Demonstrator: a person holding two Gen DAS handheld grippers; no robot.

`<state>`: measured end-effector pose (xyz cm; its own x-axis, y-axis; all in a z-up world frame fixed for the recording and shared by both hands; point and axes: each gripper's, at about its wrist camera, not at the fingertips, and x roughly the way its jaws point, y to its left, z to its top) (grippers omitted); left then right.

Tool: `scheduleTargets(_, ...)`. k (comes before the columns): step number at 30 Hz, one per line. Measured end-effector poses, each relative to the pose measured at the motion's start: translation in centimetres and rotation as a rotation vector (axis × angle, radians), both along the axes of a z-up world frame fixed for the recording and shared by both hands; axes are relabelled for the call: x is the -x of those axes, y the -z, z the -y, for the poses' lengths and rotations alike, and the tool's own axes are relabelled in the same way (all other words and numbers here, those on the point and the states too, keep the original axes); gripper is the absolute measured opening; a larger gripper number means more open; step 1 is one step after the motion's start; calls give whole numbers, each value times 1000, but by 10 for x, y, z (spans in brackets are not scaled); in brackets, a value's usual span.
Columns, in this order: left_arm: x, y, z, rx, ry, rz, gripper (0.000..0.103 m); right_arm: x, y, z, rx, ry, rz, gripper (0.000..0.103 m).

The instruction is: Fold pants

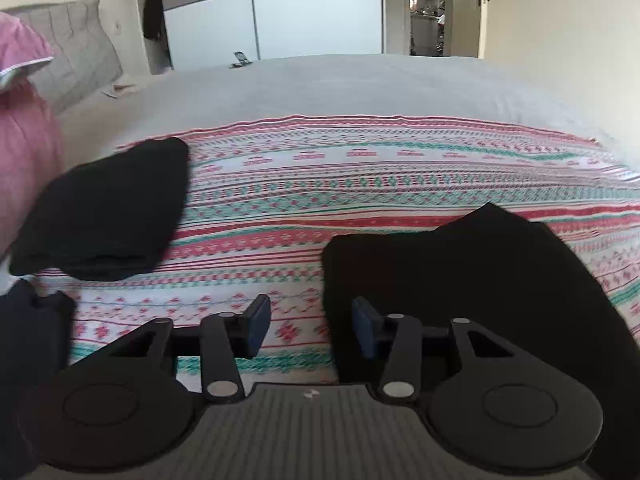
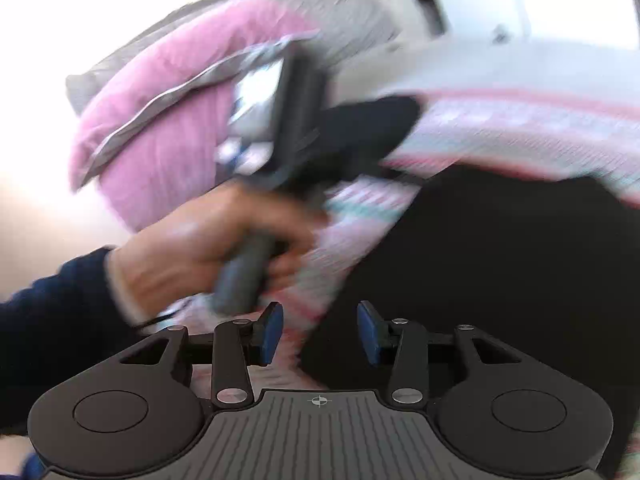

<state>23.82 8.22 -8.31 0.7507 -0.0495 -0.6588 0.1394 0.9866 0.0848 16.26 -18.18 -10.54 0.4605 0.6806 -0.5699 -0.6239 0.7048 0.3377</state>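
Black pants (image 1: 460,280) lie bunched on a patterned blanket (image 1: 360,184), at the lower right of the left wrist view. My left gripper (image 1: 312,328) is open at their left edge. Its left pad (image 1: 258,326) is over the blanket, its right pad (image 1: 366,330) over the black cloth, and nothing is gripped. A folded black garment (image 1: 108,212) rests at the left. In the blurred right wrist view, my right gripper (image 2: 320,332) is open and empty over the edge of the pants (image 2: 500,280). A hand (image 2: 192,240) holds a grey handle (image 2: 244,276) ahead of it.
A pink pillow (image 1: 24,160) and a grey cushion (image 1: 80,52) lie at the left of the bed. Plain grey bedcover (image 1: 340,84) stretches beyond the blanket toward a wardrobe (image 1: 280,20) and a doorway (image 1: 436,12). Dark cloth (image 1: 28,340) sits at the lower left.
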Motion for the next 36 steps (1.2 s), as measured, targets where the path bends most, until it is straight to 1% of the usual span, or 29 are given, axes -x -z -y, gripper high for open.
scheduleTargets(1, 4, -2, 0, -14, -4, 7, 50, -3, 0, 9, 27, 64, 25, 41)
scheduleTargets(2, 9, -4, -1, -25, -3, 20, 51, -10, 0, 21, 73, 167, 44, 41)
scheduleTargets(3, 9, -5, -1, -33, -4, 33, 54, -18, 2, 31, 124, 269, 48, 41)
scheduleTargets(4, 16, -8, -2, -38, -8, 46, 57, -26, 5, 38, 162, 347, 45, 42)
scheduleTargets(6, 16, -8, -3, -38, -12, 53, 57, -42, 15, 54, 185, 477, 10, 43)
scheduleTargets(9, 27, -11, -1, -35, 6, 73, 57, -56, 26, 63, 197, 550, -18, 43)
scheduleTargets(12, 34, -9, 4, -54, 34, 84, 57, -67, 35, 60, 195, 537, -39, 41)
scheduleTargets(15, 31, 1, 6, -61, 42, 48, 57, -79, 54, 45, 235, 527, -101, 41)
scheduleTargets(17, 30, 10, 5, -62, 46, 18, 57, -79, 61, 40, 261, 524, -78, 42)
scheduleTargets(20, 27, 20, 5, -75, 48, -16, 57, -80, 58, 34, 291, 512, -70, 43)
scheduleTargets(23, 24, 23, -1, -28, 38, -50, 57, -84, 53, 41, 272, 501, -86, 41)
scheduleTargets(26, 31, 20, -3, 3, 54, -50, 57, -81, 44, 55, 229, 550, -83, 41)
scheduleTargets(28, 31, 24, -4, 26, 61, -76, 59, -77, 41, 63, 242, 569, -100, 41)
scheduleTargets(29, 30, 28, -7, 49, 56, -104, 59, -77, 45, 66, 253, 568, -127, 41)
scheduleTargets(30, 28, 33, -9, 70, 49, -127, 60, -76, 50, 67, 260, 553, -150, 41)
scheduleTargets(31, 26, 37, -12, 95, 40, -145, 61, -71, 53, 65, 280, 535, -135, 41)
scheduleTargets(33, 26, 38, -16, 116, 30, -151, 64, -61, 51, 59, 332, 496, -114, 41)
scheduleTargets(35, 25, 37, -19, 140, 25, -164, 64, -53, 48, 62, 323, 466, -124, 41)
scheduleTargets(36, 24, 36, -22, 166, 17, -175, 64, -48, 45, 67, 309, 450, -128, 41)
